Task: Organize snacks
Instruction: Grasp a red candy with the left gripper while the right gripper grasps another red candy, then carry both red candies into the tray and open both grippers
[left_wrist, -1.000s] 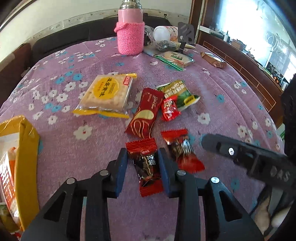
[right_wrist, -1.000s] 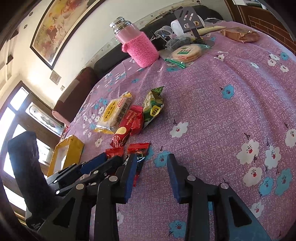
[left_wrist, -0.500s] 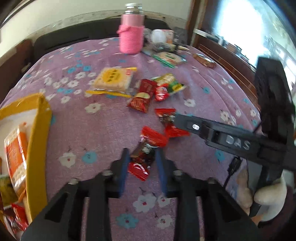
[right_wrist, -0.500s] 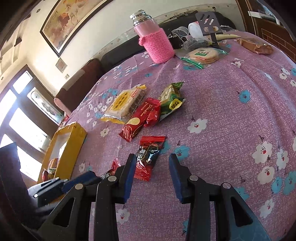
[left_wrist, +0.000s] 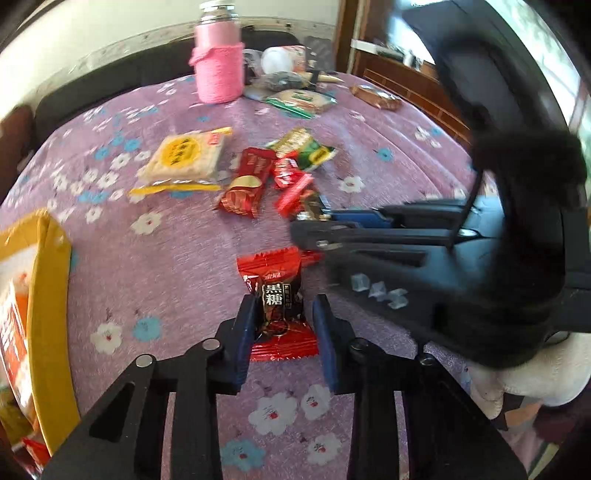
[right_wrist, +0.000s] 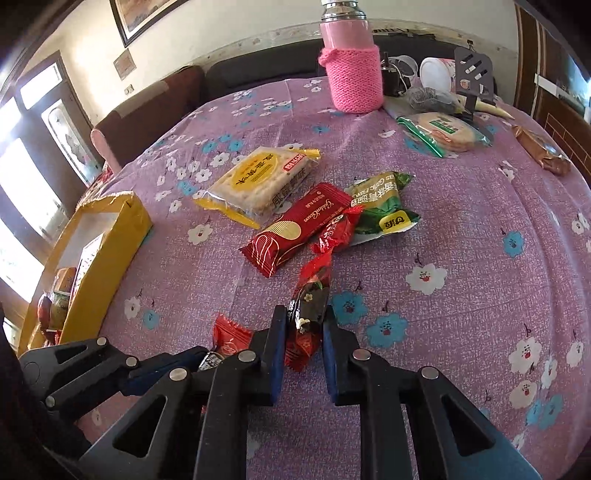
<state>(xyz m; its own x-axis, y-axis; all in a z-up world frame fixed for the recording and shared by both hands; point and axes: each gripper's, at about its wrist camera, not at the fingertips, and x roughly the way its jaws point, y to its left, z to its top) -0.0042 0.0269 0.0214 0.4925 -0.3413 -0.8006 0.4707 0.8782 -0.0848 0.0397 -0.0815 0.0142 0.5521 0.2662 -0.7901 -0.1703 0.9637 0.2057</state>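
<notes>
While both tongs just closed | left tongs (left_wrist: 283, 314) grip black-sugar candy (left_wrist: 275, 295) | right tongs (right_wrist: 303, 321) grip dark candy (right_wrist: 308, 306)

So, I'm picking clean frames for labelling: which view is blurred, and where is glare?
Left wrist view: motion blur smears the right gripper and pink flask; window glare top right. Right wrist view: sharp, the cracker packet print legible; windows blown out at left.

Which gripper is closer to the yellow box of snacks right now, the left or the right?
Left. The left gripper, holding a red candy, sits just beside the yellow box. The right gripper, clamping another red candy, is farther from it.
</notes>
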